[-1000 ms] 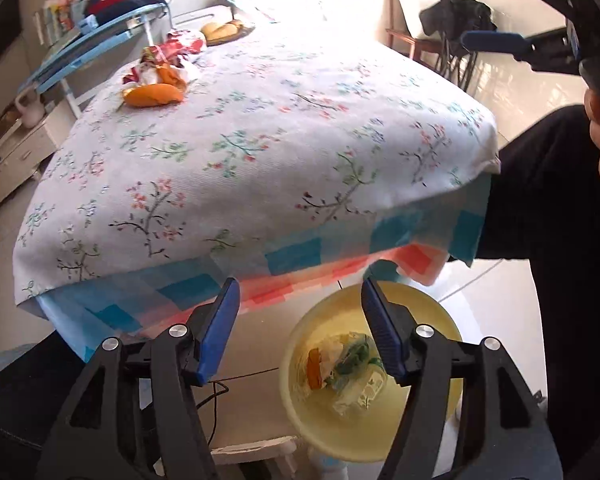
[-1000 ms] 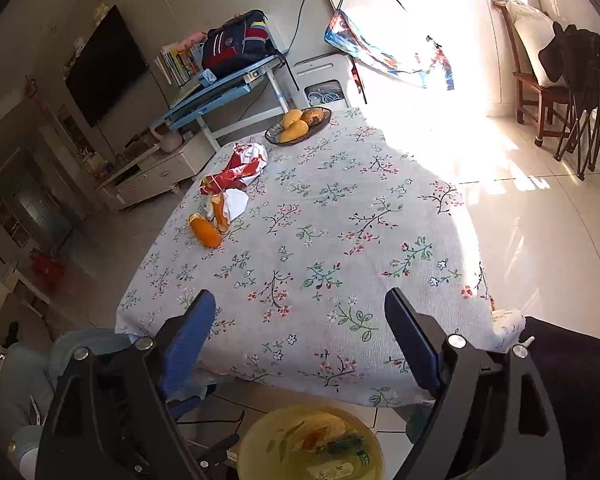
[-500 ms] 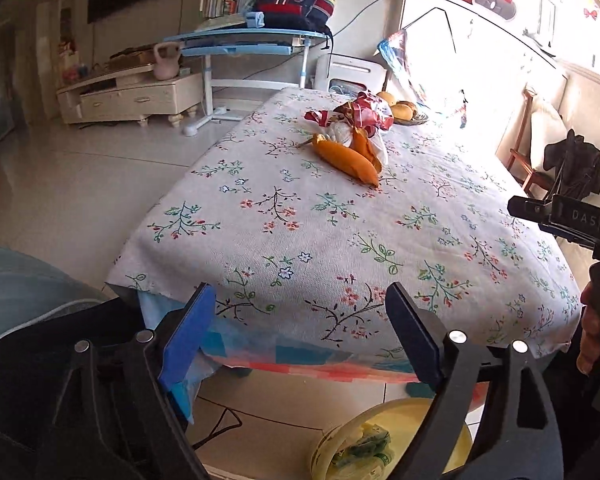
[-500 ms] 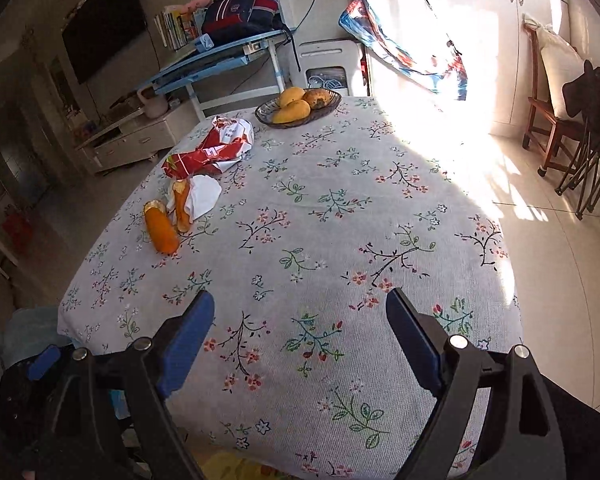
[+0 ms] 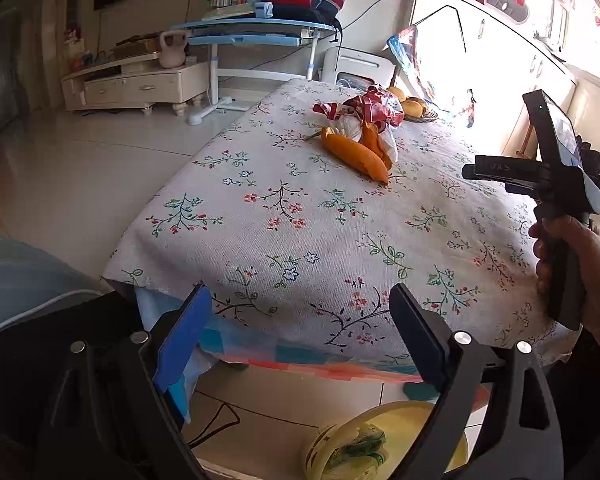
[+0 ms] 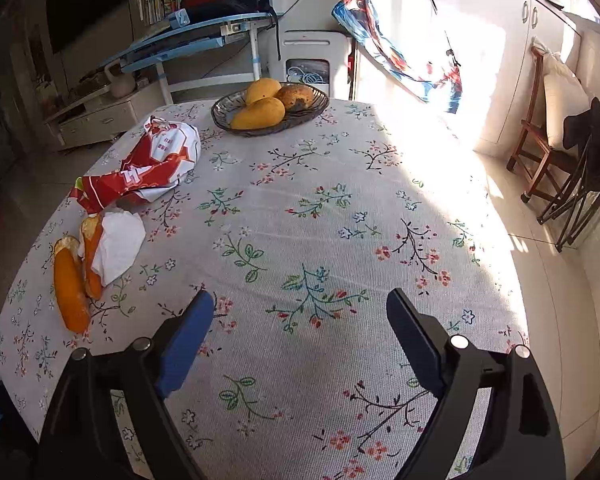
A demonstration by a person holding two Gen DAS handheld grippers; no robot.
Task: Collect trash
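Blue-padded and black-framed, the left gripper [image 5: 300, 312] stands wide apart with nothing between its fingers, hanging over the near edge of the flowered tablecloth [image 5: 340, 216]; its jaws have just been opening. The right gripper [image 6: 300, 316] is equally spread and empty above the cloth. The trash lies far across the table: two orange peels [image 6: 70, 280] touching a white tissue [image 6: 118, 246], with a crumpled red-and-white wrapper [image 6: 148, 164] just behind them. A yellow bin [image 5: 456, 444] with scraps inside sits on the floor below the table edge, under the left gripper. A second ago the left gripper hung directly over that bin with narrower jaws; now it faces along the tabletop, and the right gripper has come closer over the cloth.
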